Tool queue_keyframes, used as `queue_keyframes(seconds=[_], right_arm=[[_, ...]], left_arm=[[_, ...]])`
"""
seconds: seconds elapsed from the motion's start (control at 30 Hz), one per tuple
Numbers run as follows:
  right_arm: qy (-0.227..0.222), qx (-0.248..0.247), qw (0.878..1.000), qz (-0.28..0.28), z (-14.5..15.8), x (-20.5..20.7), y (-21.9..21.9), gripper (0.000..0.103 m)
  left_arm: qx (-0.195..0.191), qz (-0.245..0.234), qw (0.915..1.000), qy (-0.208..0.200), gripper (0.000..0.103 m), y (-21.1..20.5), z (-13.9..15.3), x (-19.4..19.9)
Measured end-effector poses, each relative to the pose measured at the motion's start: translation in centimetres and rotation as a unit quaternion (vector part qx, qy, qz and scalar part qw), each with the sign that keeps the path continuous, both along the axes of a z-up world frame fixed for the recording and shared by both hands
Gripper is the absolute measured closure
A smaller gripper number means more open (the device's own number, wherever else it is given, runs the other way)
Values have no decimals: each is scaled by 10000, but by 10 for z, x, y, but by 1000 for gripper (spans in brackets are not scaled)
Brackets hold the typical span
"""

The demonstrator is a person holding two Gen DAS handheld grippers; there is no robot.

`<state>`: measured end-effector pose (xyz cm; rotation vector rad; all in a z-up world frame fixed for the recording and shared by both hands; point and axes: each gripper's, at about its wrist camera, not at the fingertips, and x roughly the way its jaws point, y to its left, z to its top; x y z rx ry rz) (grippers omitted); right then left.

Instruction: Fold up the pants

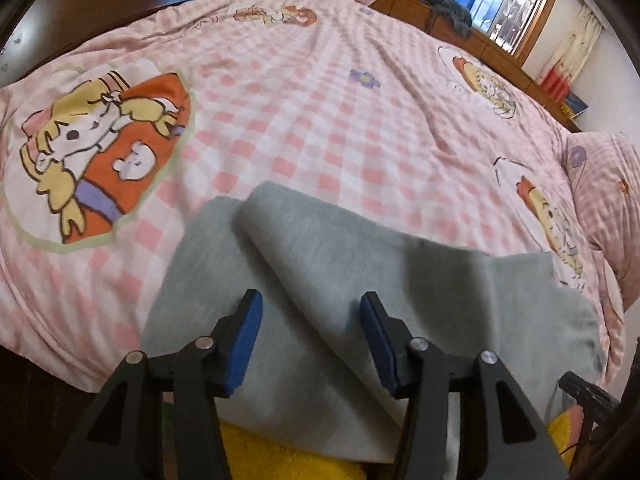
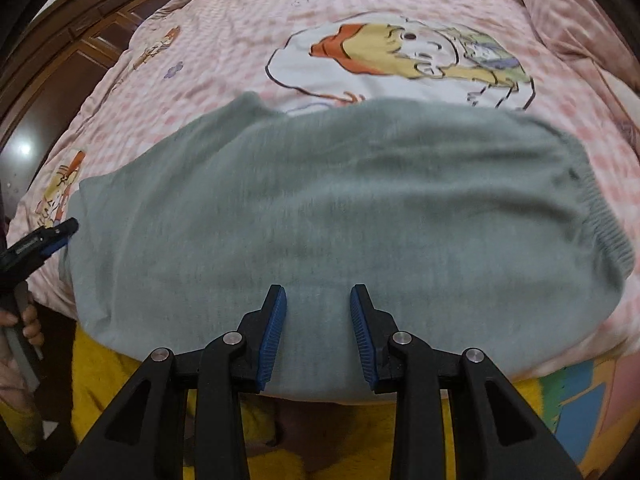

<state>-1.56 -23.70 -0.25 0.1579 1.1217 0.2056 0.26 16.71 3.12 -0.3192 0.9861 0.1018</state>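
Note:
Grey knit pants (image 2: 320, 208) lie folded on the pink checked bed cover, near its front edge, ribbed waistband or cuff at the right. In the left wrist view the pants (image 1: 320, 264) show a folded layer with a ridge running toward me. My left gripper (image 1: 311, 304) is open and empty, just above the pants' left part; it also shows at the left edge of the right wrist view (image 2: 60, 236). My right gripper (image 2: 318, 296) is open and empty, over the pants' near edge.
The bed cover (image 1: 304, 92) has cartoon prints. A pink pillow (image 1: 604, 200) lies at the right. A wooden headboard shelf (image 1: 472, 36) and a window stand behind. A yellow fleecy cloth (image 2: 104, 364) is below the bed's front edge.

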Motion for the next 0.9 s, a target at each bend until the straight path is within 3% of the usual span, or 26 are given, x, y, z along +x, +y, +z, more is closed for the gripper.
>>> queue_keyframes(seconds=[0.03, 0.07, 0.27, 0.4, 0.53, 0.63, 0.8, 0.9], right_arm=[[-8, -11, 10000, 20, 0, 0, 1, 69], [-9, -3, 10000, 30, 0, 1, 2, 69], [41, 72, 10000, 27, -5, 5, 0, 69], [-2, 82, 10000, 24, -6, 4, 0, 69], [2, 214, 9998, -10, -6, 4, -3, 69], [9, 321, 9995, -14, -7, 3, -6, 69], [8, 408, 9992, -27, -10, 4, -9, 69], [-9, 421, 9991, -52, -11, 4, -9, 68]], left_arm=[[-108, -2, 9999, -25, 92, -2, 0, 0], [-180, -40, 9998, -84, 99, -5, 3, -2], [-296, -726, 9955, -534, 98, -40, 39, -12], [-545, -1360, 9870, -667, 93, -74, 39, -8], [-749, -1842, 9793, -363, 85, -107, 18, 0], [-803, -1823, 9796, -275, 84, -114, 15, -4], [-480, -1388, 9864, -740, 61, -87, 41, -17], [-320, -1023, 9907, -839, 55, -66, 47, -14]])
